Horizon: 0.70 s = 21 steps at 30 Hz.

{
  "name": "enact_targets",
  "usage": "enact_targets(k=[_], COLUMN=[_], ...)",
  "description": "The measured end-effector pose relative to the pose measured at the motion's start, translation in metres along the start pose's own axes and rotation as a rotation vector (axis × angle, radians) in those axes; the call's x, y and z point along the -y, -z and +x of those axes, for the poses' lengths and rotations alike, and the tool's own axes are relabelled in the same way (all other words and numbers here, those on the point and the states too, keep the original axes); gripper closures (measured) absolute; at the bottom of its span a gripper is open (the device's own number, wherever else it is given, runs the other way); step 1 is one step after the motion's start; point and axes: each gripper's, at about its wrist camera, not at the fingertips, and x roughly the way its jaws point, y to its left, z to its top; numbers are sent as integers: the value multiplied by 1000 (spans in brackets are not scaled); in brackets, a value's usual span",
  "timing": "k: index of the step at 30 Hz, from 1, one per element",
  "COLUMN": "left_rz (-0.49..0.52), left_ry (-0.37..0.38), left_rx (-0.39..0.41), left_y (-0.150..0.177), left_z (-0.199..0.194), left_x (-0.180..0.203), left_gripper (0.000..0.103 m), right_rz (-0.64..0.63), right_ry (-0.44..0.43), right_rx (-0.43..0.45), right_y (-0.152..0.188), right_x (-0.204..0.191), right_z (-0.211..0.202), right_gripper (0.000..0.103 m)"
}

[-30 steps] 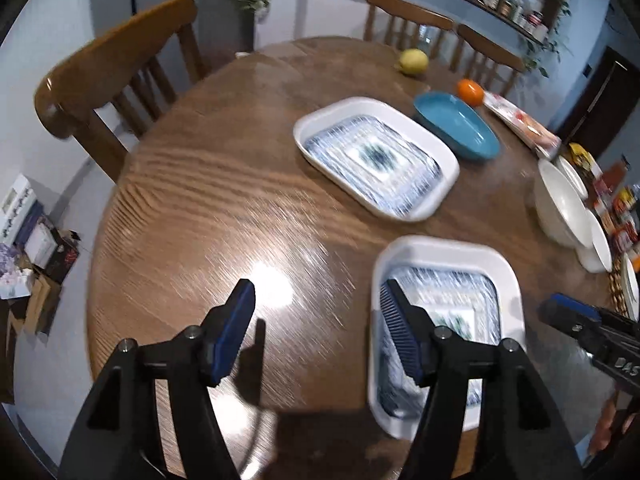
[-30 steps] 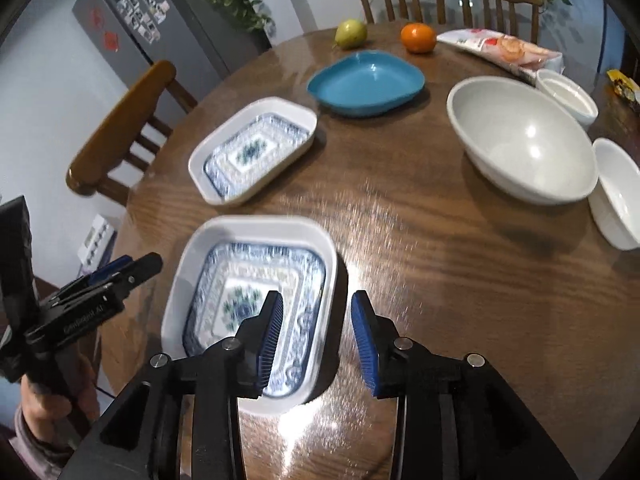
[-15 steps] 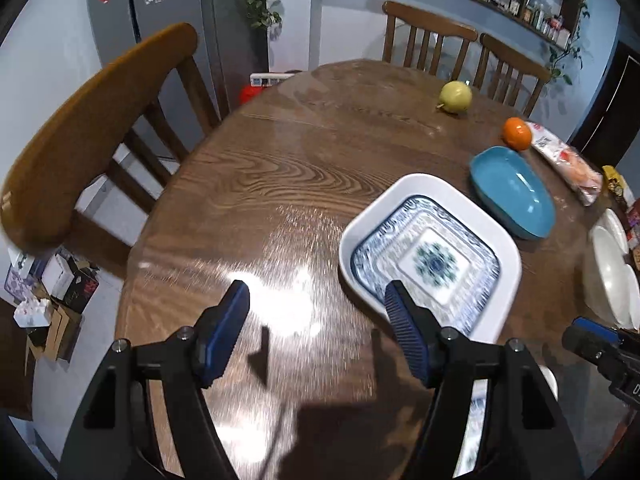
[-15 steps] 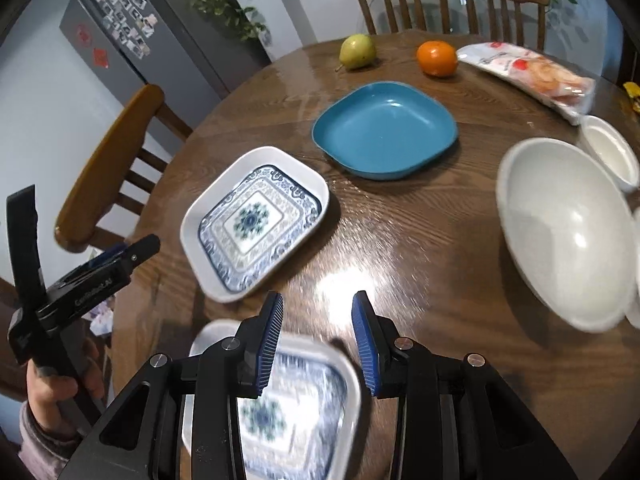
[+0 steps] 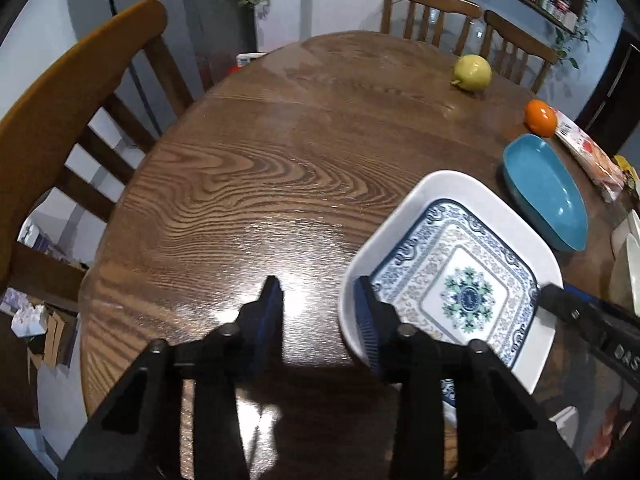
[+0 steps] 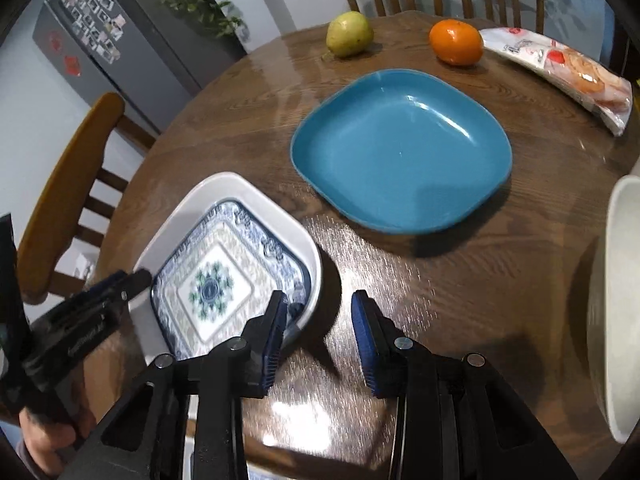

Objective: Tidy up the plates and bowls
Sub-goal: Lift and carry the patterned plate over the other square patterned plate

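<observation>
Left gripper open moderately, straddling the near rim of the patterned plate; contact not certain. Right gripper open moderately, straddling the same plate's opposite rim. Plate sits on the table. Count: one patterned plate in full view, one blue plate, one white bowl, one pear, one orange, one packet.

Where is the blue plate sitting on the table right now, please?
The blue plate lies mid-table in the right wrist view, beyond the patterned dish and just in front of the orange and pear.
</observation>
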Motion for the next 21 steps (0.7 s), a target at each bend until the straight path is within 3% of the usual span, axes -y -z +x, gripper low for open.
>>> enact_targets(k=[2, 3, 5, 14, 21], left_rz=[19, 26, 45, 59, 43], left_ry=[12, 24, 33, 31, 52], left_rx=[-7, -10, -7, 6, 60], left_y=[0, 0, 0, 5, 15], left_z=[2, 3, 3, -3, -40], left_x=[4, 5, 10, 10, 17], left_gripper=[82, 85, 93, 93, 94], right_rz=[-8, -16, -36, -32, -53], right_ry=[7, 11, 13, 38, 7], right_rx=[3, -1, -12, -11, 35], right_y=[-3, -3, -4, -4, 1], right_x=[-2, -4, -8, -6, -8], right_z=[2, 4, 7, 5, -27], right_gripper=[71, 83, 90, 90, 91])
